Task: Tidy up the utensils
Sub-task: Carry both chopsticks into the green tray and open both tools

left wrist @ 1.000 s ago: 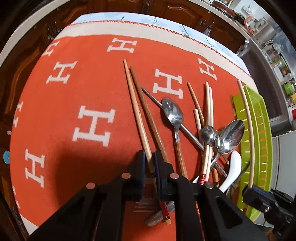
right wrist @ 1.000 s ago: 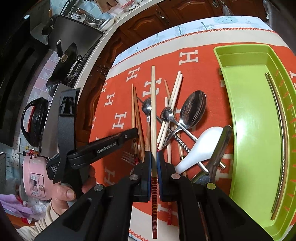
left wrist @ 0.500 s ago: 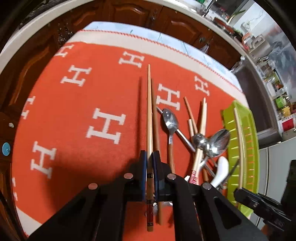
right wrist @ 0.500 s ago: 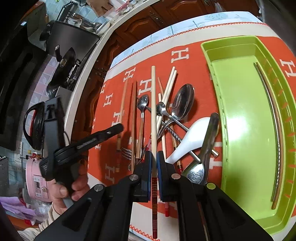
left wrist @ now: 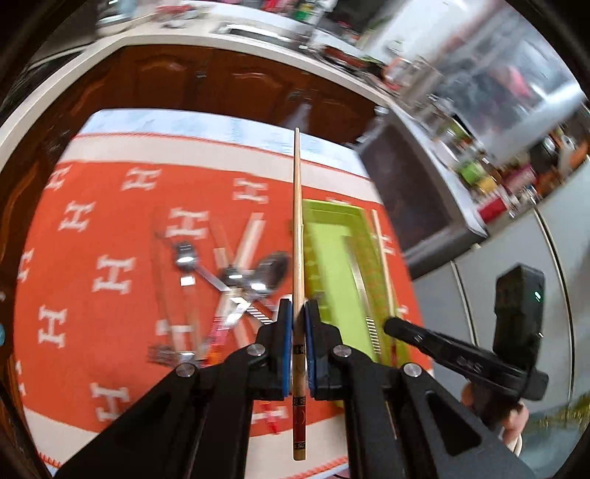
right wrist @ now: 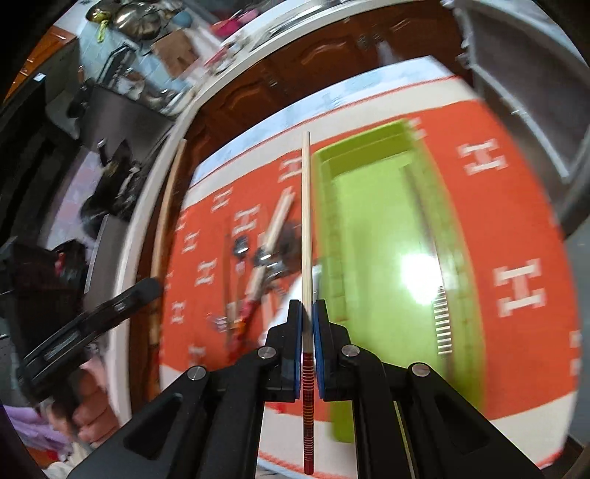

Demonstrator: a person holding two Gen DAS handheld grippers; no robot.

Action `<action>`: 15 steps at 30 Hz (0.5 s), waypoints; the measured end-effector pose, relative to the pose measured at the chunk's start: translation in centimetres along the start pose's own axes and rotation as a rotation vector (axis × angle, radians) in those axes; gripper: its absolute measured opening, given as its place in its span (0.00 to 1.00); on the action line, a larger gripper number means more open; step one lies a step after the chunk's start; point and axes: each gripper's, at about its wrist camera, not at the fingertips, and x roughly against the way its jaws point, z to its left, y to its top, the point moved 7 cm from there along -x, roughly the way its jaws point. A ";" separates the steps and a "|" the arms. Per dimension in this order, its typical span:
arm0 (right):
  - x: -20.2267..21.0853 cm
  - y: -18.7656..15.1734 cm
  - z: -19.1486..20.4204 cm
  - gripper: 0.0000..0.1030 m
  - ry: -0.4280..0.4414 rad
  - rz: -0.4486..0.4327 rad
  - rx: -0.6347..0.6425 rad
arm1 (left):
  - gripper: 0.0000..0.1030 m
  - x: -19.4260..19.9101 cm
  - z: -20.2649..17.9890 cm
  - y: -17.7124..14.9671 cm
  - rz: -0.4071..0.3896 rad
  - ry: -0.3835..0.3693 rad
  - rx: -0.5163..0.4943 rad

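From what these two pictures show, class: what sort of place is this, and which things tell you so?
Most likely a home kitchen: dark wooden cabinets under a pale countertop, cooking pots beyond, and a green tray beside scattered spoons.

orange cloth (left wrist: 110, 228) with white h motifs and a pale border, dark wooden cabinet doors (left wrist: 228, 84) behind it, white countertop edge (right wrist: 280, 33), blurred kitchen clutter (left wrist: 490, 173) on a counter, grey appliance fronts (left wrist: 516, 265), dark cookware (right wrist: 110, 177)

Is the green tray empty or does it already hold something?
Not empty. The green tray holds one long chopstick lying lengthwise near its far side; blur hides finer detail.
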 end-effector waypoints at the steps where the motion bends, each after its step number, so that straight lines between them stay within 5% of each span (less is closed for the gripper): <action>1: 0.7 0.3 -0.9 0.05 -0.028 -0.010 -0.002 | 0.04 -0.2 -1.0 0.0 0.007 -0.008 -0.013; 11: 1.9 2.2 -6.0 0.07 -0.180 0.005 0.047 | 0.06 -8.3 -8.0 -0.7 0.150 -0.046 -0.081; 15: 0.7 2.3 -6.2 0.17 -0.174 0.019 0.029 | 0.25 -9.5 -8.0 -1.6 0.167 -0.008 -0.101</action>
